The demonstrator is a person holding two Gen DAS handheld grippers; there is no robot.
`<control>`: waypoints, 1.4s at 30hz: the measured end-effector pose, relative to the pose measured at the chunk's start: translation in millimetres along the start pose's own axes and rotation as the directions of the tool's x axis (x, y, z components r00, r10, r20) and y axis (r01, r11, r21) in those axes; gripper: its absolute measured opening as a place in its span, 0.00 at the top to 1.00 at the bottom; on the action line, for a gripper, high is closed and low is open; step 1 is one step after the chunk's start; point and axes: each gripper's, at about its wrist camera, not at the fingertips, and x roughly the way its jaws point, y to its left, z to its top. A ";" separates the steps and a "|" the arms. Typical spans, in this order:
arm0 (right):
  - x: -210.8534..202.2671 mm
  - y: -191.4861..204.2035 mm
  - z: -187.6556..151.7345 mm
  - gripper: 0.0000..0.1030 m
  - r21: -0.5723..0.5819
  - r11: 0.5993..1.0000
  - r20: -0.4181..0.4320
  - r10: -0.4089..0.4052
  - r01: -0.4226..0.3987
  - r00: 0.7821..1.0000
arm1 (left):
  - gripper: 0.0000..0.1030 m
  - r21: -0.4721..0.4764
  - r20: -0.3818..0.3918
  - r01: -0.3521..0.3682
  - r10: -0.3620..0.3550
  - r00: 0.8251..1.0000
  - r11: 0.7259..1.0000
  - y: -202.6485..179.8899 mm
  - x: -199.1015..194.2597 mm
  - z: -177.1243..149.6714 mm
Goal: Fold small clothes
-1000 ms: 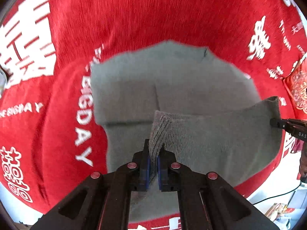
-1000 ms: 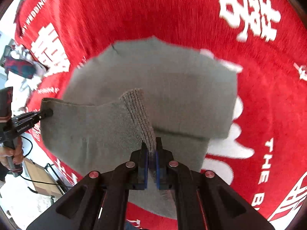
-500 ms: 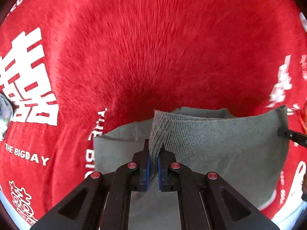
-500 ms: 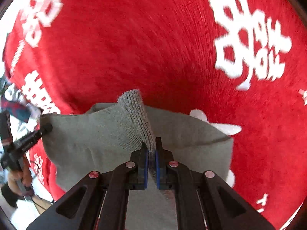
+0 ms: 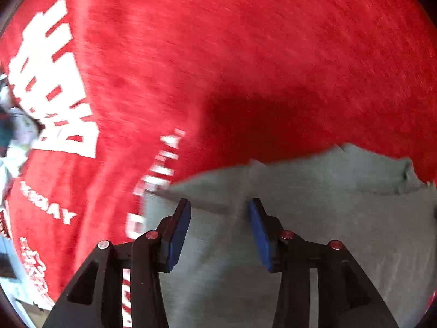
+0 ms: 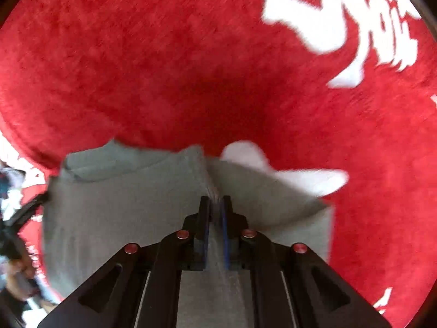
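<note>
A small grey knit garment [image 5: 314, 218] lies folded over on the red cloth [image 5: 245, 54]. My left gripper [image 5: 218, 218] is open just above its near-left part, with nothing between the blue pads [image 5: 177, 232]. In the right wrist view the same grey garment [image 6: 123, 205] fills the lower half. My right gripper [image 6: 217, 205] is shut on its ribbed hem, which stands up between the pads. The left gripper's tip shows at the garment's left edge [image 6: 30, 210].
The red cloth [image 6: 191, 54] with white characters and lettering [image 5: 52, 82] covers the whole surface. Clutter and a person's hand show past the cloth's left edge [image 6: 16, 273]. White print lies beside the garment's right side [image 6: 286, 172].
Both grippers carried the garment's hem forward and down over itself. My left gripper has opened and let go of the hem. My right gripper still holds it.
</note>
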 end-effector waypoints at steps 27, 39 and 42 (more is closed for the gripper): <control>-69.0 -25.8 -117.6 0.83 0.086 0.988 -0.158 0.141 -0.128 0.977 | 0.34 -0.142 -0.222 0.080 -0.111 0.969 0.987 88.7 -46.6 -128.4; -60.5 -40.2 -227.2 0.34 0.694 0.673 -0.012 0.365 -0.255 0.931 | 0.34 -0.004 -0.301 0.305 -0.292 0.908 0.952 76.0 -34.2 -137.9; -59.1 -47.5 -224.9 0.91 0.739 0.613 0.065 0.349 -0.280 0.935 | 0.82 0.013 -0.301 0.346 -0.327 0.896 0.938 69.0 -32.4 -138.9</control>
